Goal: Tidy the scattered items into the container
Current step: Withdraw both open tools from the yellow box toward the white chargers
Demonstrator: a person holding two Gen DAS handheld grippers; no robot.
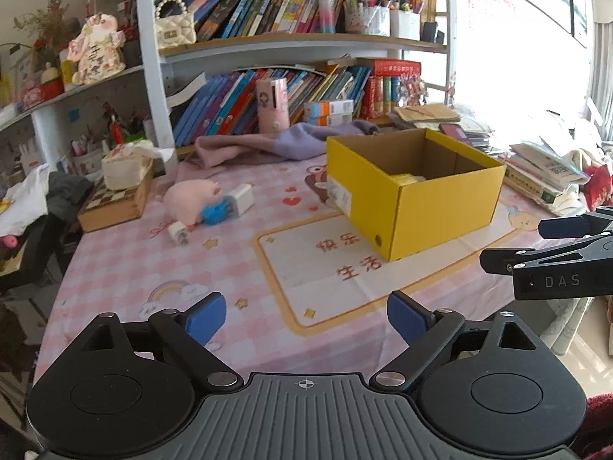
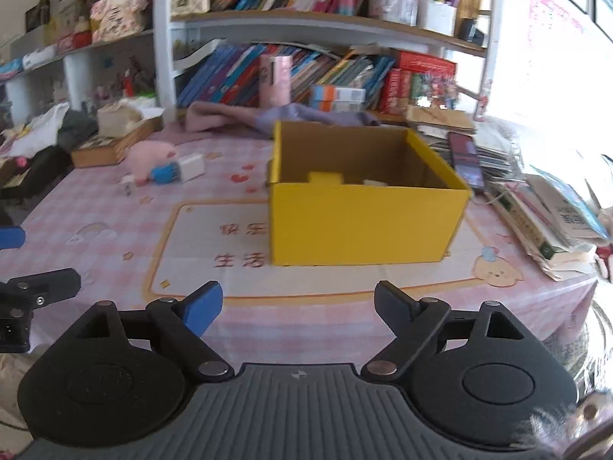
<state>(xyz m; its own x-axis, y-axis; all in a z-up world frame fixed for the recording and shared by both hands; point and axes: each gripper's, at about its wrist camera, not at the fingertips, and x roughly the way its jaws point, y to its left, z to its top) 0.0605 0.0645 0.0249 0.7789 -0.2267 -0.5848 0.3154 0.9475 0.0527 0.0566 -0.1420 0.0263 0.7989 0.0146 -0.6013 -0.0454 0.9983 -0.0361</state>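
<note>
An open yellow cardboard box stands on the pink checked tablecloth; it also shows in the right wrist view, with pale items inside. At the far left lie a pink plush toy, a blue toy, a white charger block and a small white plug; the same cluster shows in the right wrist view. My left gripper is open and empty above the table's near edge. My right gripper is open and empty in front of the box.
A wooden box with a tissue pack sits at the far left. A purple cloth lies before the bookshelf. Stacked books and a phone lie to the right of the box.
</note>
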